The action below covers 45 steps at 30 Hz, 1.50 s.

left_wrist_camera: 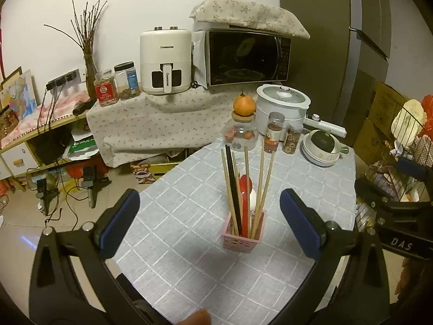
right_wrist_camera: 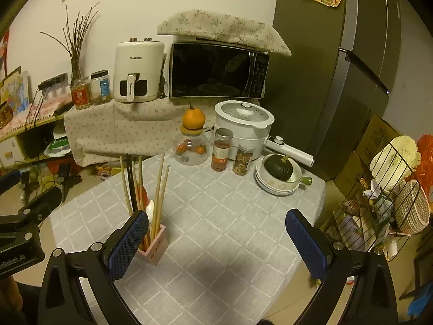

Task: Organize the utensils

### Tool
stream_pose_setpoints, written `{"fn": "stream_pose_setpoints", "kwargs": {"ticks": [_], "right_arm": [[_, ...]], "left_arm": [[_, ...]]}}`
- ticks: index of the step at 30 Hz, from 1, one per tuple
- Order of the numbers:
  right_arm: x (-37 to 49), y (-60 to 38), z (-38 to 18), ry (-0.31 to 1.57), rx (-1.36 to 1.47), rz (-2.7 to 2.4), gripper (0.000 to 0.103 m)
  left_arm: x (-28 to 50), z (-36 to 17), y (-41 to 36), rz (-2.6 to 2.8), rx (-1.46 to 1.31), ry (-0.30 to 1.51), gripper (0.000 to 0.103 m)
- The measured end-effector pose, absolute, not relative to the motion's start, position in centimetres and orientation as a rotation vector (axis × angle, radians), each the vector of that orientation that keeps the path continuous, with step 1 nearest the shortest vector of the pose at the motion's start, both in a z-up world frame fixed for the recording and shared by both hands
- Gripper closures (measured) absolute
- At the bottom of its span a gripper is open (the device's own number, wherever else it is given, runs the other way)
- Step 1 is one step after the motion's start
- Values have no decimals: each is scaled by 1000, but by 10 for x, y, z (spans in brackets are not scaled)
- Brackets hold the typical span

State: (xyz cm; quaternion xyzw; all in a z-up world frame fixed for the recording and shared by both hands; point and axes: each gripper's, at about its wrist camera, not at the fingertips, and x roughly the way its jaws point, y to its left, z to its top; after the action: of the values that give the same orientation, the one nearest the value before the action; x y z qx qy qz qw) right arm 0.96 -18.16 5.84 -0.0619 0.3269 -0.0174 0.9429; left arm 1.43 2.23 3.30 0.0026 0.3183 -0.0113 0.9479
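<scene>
Table: grey checked tablecloth (left_wrist_camera: 189,195) is spread.
Holder: pink holder (left_wrist_camera: 243,239) is filled with chopsticks (left_wrist_camera: 260,178).
Left gripper (left_wrist_camera: 209,216): held wide apart, nothing gripped.
Right gripper (right_wrist_camera: 216,238): held wide apart, nothing gripped.

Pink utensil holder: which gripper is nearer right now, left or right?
Left. The left gripper is centred on the pink utensil holder, open fingers to either side. The right gripper sits off to the holder's right, aimed at bare tablecloth; the holder is behind its left finger.

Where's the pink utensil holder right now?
The pink utensil holder stands on the grey checked tablecloth, centred ahead between the left gripper fingers; in the right wrist view it sits beside that gripper's left finger.
</scene>
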Motion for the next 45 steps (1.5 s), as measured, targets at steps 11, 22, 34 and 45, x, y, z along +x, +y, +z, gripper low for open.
{"fn": "stream_pose_setpoints", "kwargs": {"ticks": [11, 22, 34, 45], "right_arm": [[9, -184, 61, 648, -105, -37, 1], [9, -187, 63, 640, -71, -31, 1], [7, -185, 64, 627, -60, -31, 1], [8, -187, 63, 632, -52, -27, 1]], "left_arm": [[15, 31, 21, 3, 18, 643, 0], [16, 31, 22, 4, 13, 637, 0], [15, 33, 19, 11, 0, 631, 0], [15, 32, 19, 13, 0, 629, 0]]}}
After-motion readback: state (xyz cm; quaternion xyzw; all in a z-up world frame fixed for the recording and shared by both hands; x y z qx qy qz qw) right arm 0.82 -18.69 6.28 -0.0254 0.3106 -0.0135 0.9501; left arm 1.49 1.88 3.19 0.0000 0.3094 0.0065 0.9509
